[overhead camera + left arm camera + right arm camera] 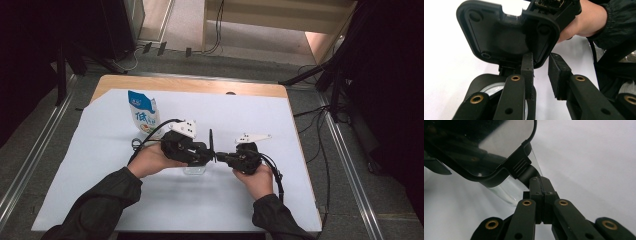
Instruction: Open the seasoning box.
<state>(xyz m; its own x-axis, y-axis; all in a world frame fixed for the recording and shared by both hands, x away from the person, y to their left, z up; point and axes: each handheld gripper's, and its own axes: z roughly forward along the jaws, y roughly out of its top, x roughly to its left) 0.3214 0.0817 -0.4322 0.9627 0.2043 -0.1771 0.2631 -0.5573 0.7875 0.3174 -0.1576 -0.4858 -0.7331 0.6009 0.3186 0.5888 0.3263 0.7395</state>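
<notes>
**Lid pinched at table's middle**

Near the middle of the white table [300,200], the right gripper [540,185] pinches the black lid's [506,35] latch tab. The left gripper [541,75] straddles its rim, jaws apart, over the clear container [506,191]. Farther left stands a milk pouch [143,113].

The blue-and-white pouch [144,114] at ten o'clock on the bench bears one large Chinese character, "低".
</notes>
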